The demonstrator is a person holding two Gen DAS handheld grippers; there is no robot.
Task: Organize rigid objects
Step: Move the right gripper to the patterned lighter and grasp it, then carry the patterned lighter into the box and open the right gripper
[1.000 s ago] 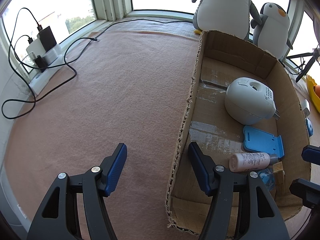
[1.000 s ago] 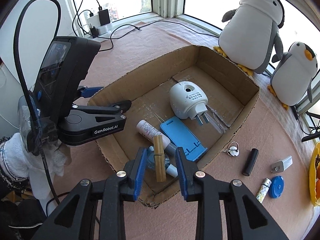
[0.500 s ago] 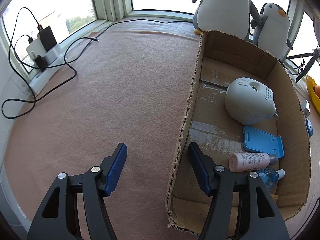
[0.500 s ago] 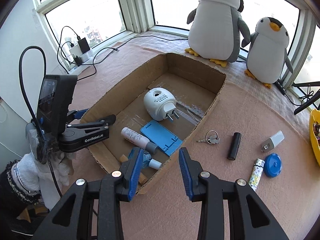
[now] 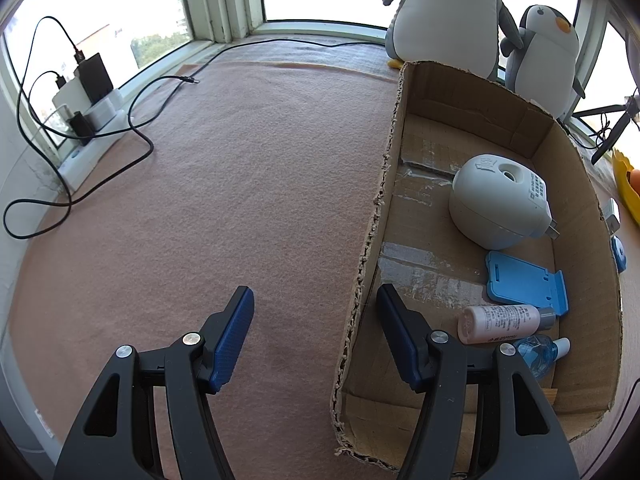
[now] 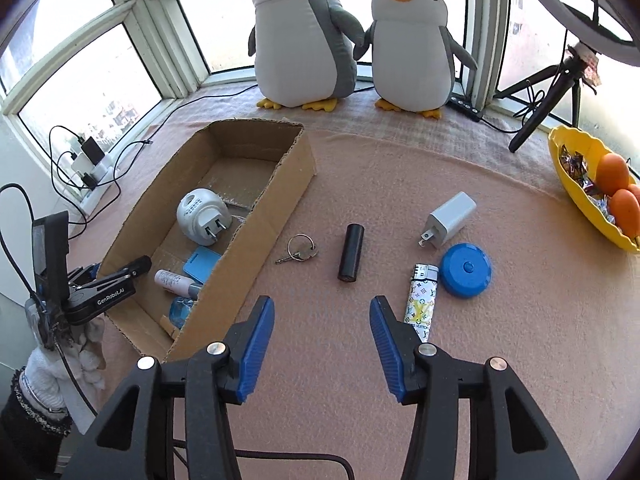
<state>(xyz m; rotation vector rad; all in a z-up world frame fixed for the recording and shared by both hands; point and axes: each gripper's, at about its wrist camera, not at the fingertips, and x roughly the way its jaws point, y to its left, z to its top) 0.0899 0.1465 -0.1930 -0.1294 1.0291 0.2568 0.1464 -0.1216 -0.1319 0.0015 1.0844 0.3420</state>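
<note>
Right gripper (image 6: 321,304): blue-padded jaws apart, just been opening, nothing between them. It hangs over bare pink felt cloth (image 6: 360,360), clear of the loose items beyond it.

Left gripper (image 5: 315,292): jaws apart, straddling the near long wall of the open brown cardboard box (image 6: 256,240), one finger inside and one outside. No pad contact with the wall is visible.

Box contents:
- a white domed plug-in unit (image 6: 202,214) with two prongs
- a flat light-blue plastic stand (image 6: 200,264)
- a pale pink tube-shaped bottle (image 6: 174,280) lying on its side
- a small clear blue spray bottle (image 6: 180,308), just beside the pink bottle, at the near end

On the cloth to the right of the box, all apart from one another:
- a white wall charger (image 6: 452,216)
- a round blue plastic disc (image 6: 466,270)
- a black cylinder (image 6: 351,252)
- a patterned lighter (image 6: 420,300), nearest the right jaw
- a key ring with keys (image 6: 298,250), nearest the box
</note>
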